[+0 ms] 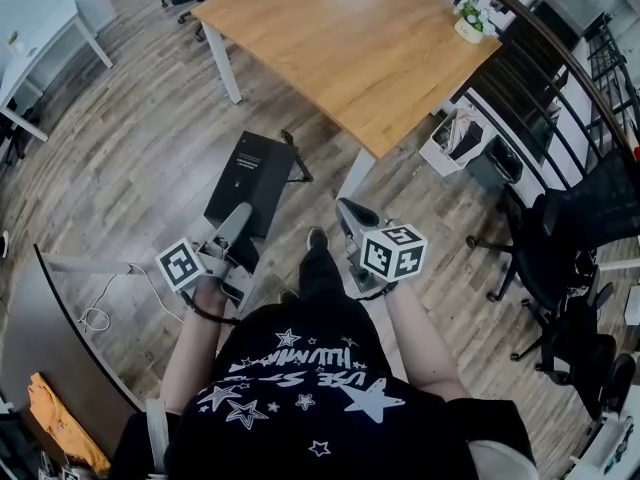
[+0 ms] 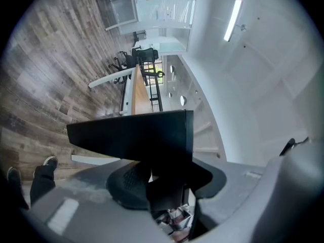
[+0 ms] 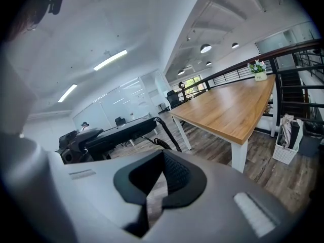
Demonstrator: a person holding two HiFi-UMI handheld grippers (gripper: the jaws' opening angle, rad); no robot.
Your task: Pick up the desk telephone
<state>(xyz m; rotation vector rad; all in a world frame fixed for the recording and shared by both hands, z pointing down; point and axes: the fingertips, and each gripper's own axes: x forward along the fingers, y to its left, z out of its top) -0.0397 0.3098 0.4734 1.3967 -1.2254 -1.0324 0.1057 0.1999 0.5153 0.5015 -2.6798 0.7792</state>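
The desk telephone (image 1: pixel 250 178) is a flat black unit held out over the wooden floor, its coiled cord (image 1: pixel 297 160) hanging at its far right corner. My left gripper (image 1: pixel 240 216) is shut on the phone's near edge. In the left gripper view the black body (image 2: pixel 136 133) lies across the jaws, gripped between the pads (image 2: pixel 129 186). My right gripper (image 1: pixel 346 208) is beside the phone, apart from it, shut with nothing in it. From the right gripper view the phone (image 3: pixel 114 133) and cord (image 3: pixel 164 130) show to the left of the closed right gripper (image 3: pixel 157 184).
A wooden table (image 1: pixel 350 48) with white legs stands ahead, a small potted plant (image 1: pixel 470 20) at its far corner. A white magazine basket (image 1: pixel 455 138) sits by its right leg. Black office chairs (image 1: pixel 580 228) and a railing (image 1: pixel 560 58) are at the right. A grey desk (image 1: pixel 50 348) is at the left.
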